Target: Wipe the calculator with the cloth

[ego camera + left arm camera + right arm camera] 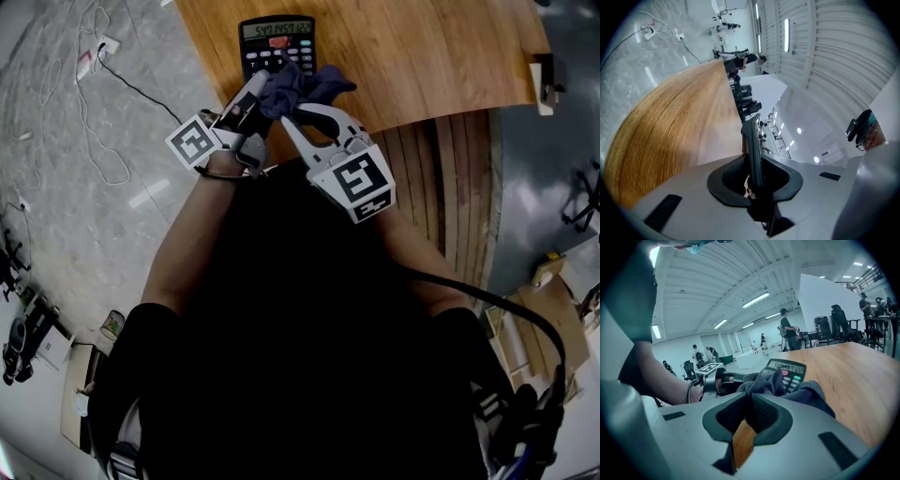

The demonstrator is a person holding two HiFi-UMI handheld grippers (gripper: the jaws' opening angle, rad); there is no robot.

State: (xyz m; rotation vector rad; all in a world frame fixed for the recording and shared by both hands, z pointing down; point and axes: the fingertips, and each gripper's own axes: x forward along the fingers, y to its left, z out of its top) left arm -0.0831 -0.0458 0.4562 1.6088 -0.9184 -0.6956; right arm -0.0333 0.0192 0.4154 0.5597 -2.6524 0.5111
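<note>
Now calculator [277, 39] sits clamped in left claw [753, 176] (right claw [749, 411] grips cloth [298, 87]).

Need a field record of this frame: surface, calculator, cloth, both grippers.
surface: wooden table
calculator: black, on the table, display showing digits
cloth: dark blue, bunched over the calculator's lower keys
left gripper: shut on the calculator's near left edge
right gripper: shut on the cloth, holding it against the keypad
task state: wipe set up, cloth on the calculator
</note>
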